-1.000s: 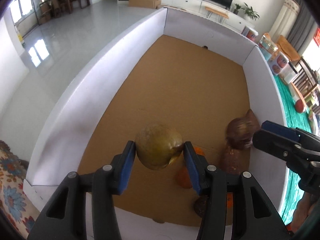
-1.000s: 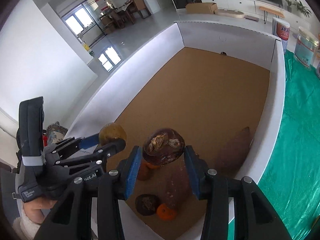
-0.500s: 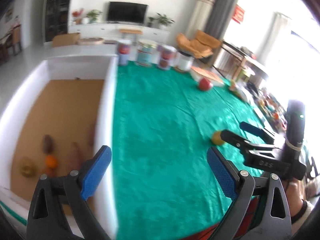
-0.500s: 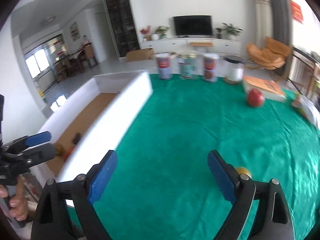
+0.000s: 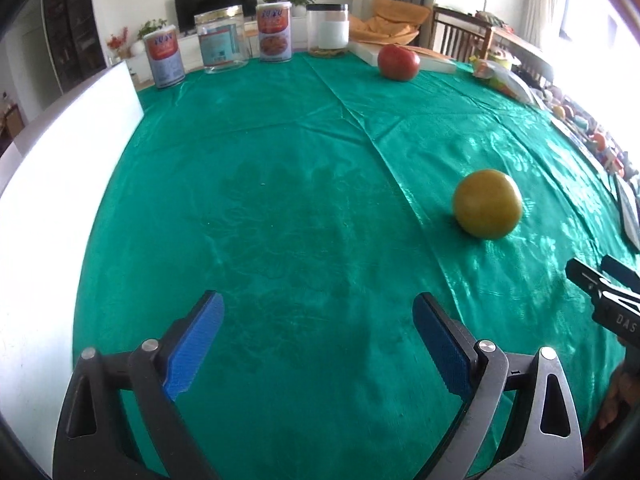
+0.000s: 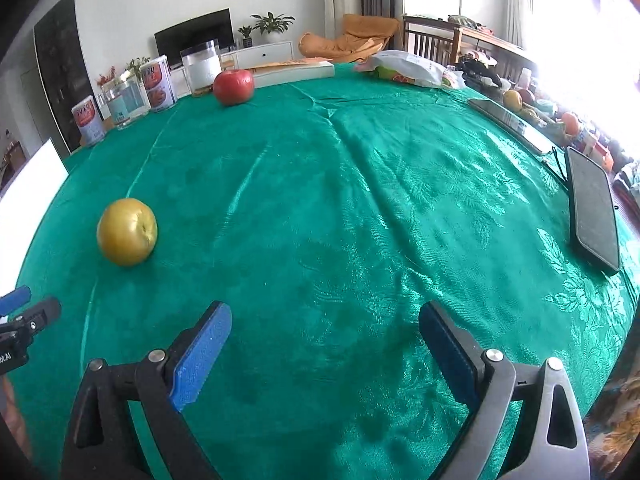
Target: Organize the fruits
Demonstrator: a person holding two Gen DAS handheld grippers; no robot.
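Observation:
A yellow round fruit (image 5: 487,203) (image 6: 127,231) lies on the green tablecloth, ahead and to the right of my left gripper (image 5: 316,320) and ahead-left of my right gripper (image 6: 324,328). A red apple (image 5: 398,62) (image 6: 233,87) sits farther back near a flat white box. Both grippers hover over bare cloth with blue pads spread wide and nothing between them. The right gripper's tip (image 5: 600,280) shows at the right edge of the left wrist view. The left gripper's tip (image 6: 28,312) shows at the left edge of the right wrist view. The white box wall (image 5: 60,152) is at the left.
Several tins and jars (image 5: 228,40) line the far table edge. A phone (image 6: 592,212) and a tablet (image 6: 512,124) lie on the right. A snack bag (image 6: 408,68) and more fruit clutter (image 6: 536,108) fill the far right. A hand (image 5: 616,396) holds the right gripper.
Both grippers let go of their fruits in the white box, opened wide and swung right over the green cloth. The box has slid out to the left edge of both views.

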